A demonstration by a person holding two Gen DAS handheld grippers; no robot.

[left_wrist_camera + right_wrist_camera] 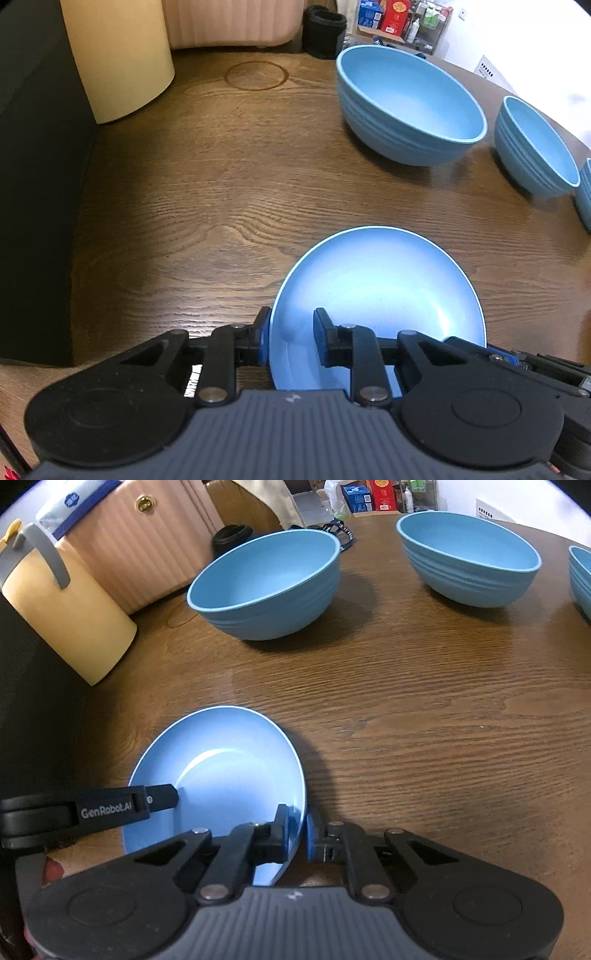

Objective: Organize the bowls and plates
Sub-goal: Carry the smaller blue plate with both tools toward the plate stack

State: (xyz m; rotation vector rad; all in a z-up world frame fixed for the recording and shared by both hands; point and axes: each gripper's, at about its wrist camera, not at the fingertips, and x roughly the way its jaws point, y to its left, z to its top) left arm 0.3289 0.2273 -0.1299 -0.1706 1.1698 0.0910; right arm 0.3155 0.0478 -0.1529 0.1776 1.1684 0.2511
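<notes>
- Both tongs are clamped on the same blue plate (373, 295), which sits low over the near part of the wooden tabletop (221, 184); whether it rests on the wood or is just clear of it I cannot tell.
- The left tongs (291, 341) pinch the plate's left rim, one finger outside and one over the plate's inner face.
- The right tongs (297, 830) pinch the opposite rim, jaws nearly together on the thin edge.
- Risk: each grip holds only a narrow strip of smooth rim, so if the two hands drift apart or tilt unevenly the plate could twist out of one grip and swing or drop.
- Risk: pulling outward against each other could snap the rim free of both.
- Risk: a carry toward the bowls passes near the large blue bowl (266, 587); a low plate edge could knock it.
- Containers: the large bowl, a second blue bowl (469, 557) well to its right, and a third bowl (580, 579) cut off by the frame edge all stand upright and appear empty.
- A cream cylinder (70, 616) and a pink ribbed case (140, 542) stand at the far left; their contents are hidden.
</notes>
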